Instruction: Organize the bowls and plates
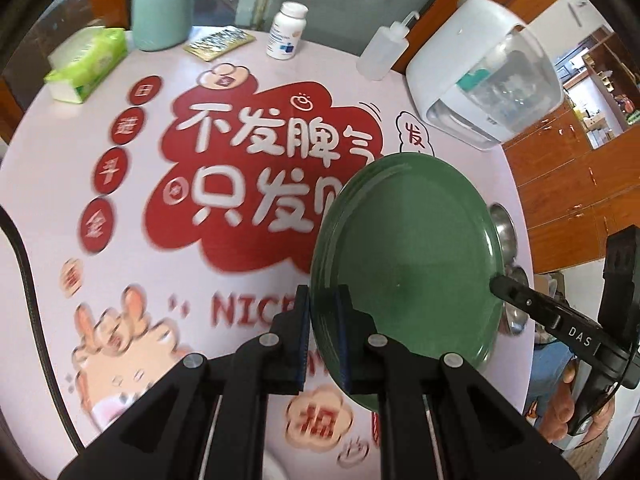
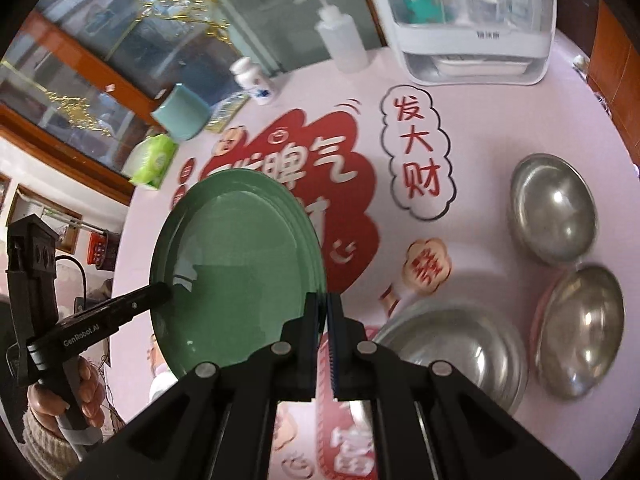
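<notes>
1. Left wrist view: green plate [image 1: 408, 248] was pinched at its rim by left claw [image 1: 323, 336], raised over worktop [image 1: 248, 280].
2. Opposite rim was pinched by right claw [image 2: 325, 332].
3. Slip risk was judged: thin rim grips; steel bowls [image 2: 554, 208] below.

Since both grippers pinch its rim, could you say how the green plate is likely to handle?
The green plate looks rigid, probably ceramic, so likely breakable if dropped. Its glossy glaze may slip at the left gripper and right gripper.

Tissue pack [image 1: 86, 62], mint jar [image 1: 162, 12], pill bottle [image 1: 287, 32]; squeeze bottle [image 1: 386, 50], white appliance [image 1: 486, 68] at back.
</notes>
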`<control>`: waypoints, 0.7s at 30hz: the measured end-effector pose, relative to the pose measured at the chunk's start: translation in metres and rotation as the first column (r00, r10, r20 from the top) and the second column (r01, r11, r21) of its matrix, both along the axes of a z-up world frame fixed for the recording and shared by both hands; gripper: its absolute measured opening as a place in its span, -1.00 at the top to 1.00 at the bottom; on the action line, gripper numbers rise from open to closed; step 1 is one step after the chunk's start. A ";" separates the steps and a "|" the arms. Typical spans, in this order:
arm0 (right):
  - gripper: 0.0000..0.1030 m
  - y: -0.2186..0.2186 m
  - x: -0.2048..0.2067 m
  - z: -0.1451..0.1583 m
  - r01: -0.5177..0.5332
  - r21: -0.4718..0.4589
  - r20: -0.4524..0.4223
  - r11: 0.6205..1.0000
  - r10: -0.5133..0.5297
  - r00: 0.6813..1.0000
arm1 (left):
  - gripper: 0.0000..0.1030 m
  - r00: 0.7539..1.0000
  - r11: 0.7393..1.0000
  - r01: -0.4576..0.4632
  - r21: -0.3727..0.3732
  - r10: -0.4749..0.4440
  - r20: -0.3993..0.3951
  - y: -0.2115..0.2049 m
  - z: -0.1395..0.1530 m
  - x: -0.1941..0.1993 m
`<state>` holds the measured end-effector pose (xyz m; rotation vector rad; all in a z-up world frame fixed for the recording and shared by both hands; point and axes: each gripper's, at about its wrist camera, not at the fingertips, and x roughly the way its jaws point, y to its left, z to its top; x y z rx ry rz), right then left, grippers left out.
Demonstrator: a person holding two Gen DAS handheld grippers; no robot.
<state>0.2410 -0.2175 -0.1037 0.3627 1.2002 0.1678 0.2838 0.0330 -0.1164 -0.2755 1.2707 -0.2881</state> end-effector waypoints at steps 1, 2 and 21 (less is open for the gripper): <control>0.92 0.008 -0.011 0.005 0.000 -0.001 0.008 1.000 0.000 1.000 | 0.82 1.000 1.000 0.001 0.004 -0.001 0.004 0.007 0.006 -0.011; 0.92 0.015 -0.021 0.009 0.001 -0.005 0.015 1.000 0.000 1.000 | 0.82 1.000 1.000 0.002 0.003 -0.002 0.010 0.013 0.010 -0.021; 0.92 0.165 -0.157 -0.005 -0.106 -0.043 0.026 0.993 0.107 0.994 | 0.80 0.999 0.998 -0.037 0.051 0.038 -0.015 0.143 -0.003 -0.194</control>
